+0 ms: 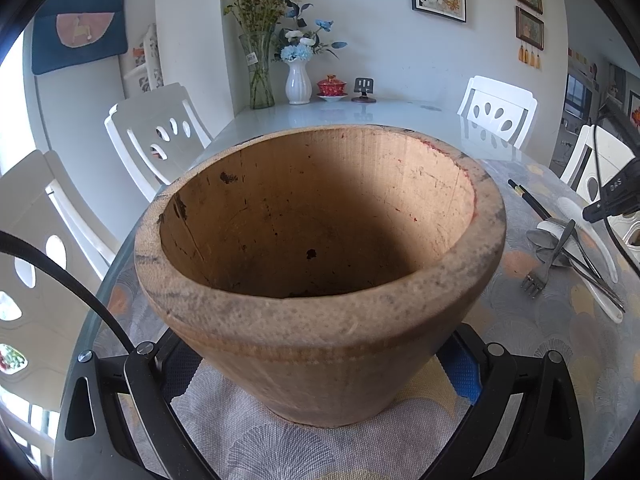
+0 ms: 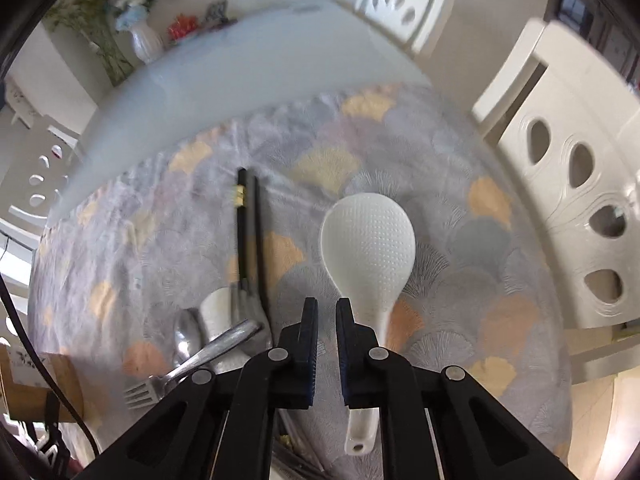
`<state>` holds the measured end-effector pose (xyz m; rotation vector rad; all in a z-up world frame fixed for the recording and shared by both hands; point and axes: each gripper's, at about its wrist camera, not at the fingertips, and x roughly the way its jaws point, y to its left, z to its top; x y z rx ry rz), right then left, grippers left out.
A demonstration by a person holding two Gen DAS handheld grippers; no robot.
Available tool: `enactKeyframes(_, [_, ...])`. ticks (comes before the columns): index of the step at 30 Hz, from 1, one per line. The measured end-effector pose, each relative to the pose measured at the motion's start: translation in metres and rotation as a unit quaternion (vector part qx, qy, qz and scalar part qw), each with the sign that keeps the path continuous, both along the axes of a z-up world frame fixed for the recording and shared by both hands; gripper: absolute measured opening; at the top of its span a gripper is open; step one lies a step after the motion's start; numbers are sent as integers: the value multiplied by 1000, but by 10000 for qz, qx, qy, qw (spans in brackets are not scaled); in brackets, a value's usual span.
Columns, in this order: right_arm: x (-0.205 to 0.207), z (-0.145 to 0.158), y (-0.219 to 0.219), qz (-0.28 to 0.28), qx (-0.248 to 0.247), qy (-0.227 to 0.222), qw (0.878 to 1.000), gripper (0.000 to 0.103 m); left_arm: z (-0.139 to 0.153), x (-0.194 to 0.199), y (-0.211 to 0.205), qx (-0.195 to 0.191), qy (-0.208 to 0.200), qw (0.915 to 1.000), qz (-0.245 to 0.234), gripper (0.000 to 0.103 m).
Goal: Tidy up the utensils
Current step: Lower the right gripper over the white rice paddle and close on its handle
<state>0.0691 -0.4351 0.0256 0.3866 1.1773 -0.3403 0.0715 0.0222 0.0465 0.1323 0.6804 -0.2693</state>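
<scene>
Wooden bowl (image 1: 320, 280) sits dead centre on the desk (image 1: 540, 340), empty and upright. It looks thick-walled, heavy and rigid.

Left claw (image 1: 320, 368) straddles the bowl's lower wall, jaws wide. Can't tell if the pads actually press.

Right wrist view, at 9 to 10 o'clock of the right claw (image 2: 328, 320), is a pile: fork (image 2: 192, 368) lying across a metal spoon (image 2: 186, 336) and a white ceramic spoon (image 2: 216, 312). Steel is stiff and slick, so take it mid-handle. Ceramic is chippable.

Chopsticks (image 2: 248, 232) at 11 o'clock are thin and roll-prone, so pinch both together.

Right claw's jaws are together, nothing visibly between them.

Rice paddle (image 2: 368, 240) at 1 o'clock is light, stiff plastic. Its handle runs under the right finger, so grab the neck.
</scene>
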Motion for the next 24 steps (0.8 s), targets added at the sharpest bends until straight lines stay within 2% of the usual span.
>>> enactKeyframes(1, [7, -6, -9, -78, 97, 53, 9999, 8, 0, 1, 1, 4, -3, 10000, 0, 100])
enactKeyframes(2, [8, -7, -16, -170, 236, 34, 9996, 13, 0, 0, -1, 10, -5, 10000, -1, 100])
enactKeyframes(4, [9, -9, -33, -428, 592, -47, 9973, 37, 0, 1, -1, 17, -6, 10000, -1, 100])
enactKeyframes(5, [9, -8, -42, -574, 761, -127, 9954, 62, -1, 1, -1, 24, -4, 10000, -2, 100])
enactKeyframes(6, [8, -6, -46, -669, 827, -260, 9940, 75, -1, 2, 1, 31, -4, 10000, -1, 100])
enactKeyframes(8, [9, -1, -51, -758, 804, -389, 9931, 81, -1, 1, 0, 39, -13, 10000, 0, 100])
enactKeyframes(10, [19, -5, -52, -665, 709, -146, 9952, 82, -1, 2, 1, 68, -19, 10000, 4, 100])
enactKeyframes(12, [37, -21, -48, -410, 511, 426, 9969, 82, -2, 1, -1, 100, -14, 9999, 7, 100])
enactKeyframes(13, [41, -26, -46, -334, 473, 545, 9968, 82, -2, 3, 1, 104, -15, 9999, 9, 100])
enactKeyframes(15, [52, -36, -38, -122, 430, 710, 9965, 82, -3, 2, -1, 115, -16, 9999, 12, 100])
enactKeyframes(18, [66, -42, -26, -37, -33, 957, 9954, 82, -4, 3, -2, 171, -10, 9999, 20, 100])
enactKeyframes(20, [72, -43, -23, -13, -166, 951, 9953, 81, -4, 2, -3, 192, -13, 9998, 21, 100])
enactKeyframes(22, [75, -41, -26, 23, -124, 870, 9961, 72, -4, 3, -2, 198, -15, 9998, 21, 100])
enactKeyframes(23, [76, -39, -27, 6, -154, 845, 9963, 63, -4, 2, -4, 204, -19, 9998, 22, 100])
enactKeyframes(24, [76, -37, -28, 6, -158, 844, 9963, 63, -4, 3, -3, 209, -24, 9998, 23, 100])
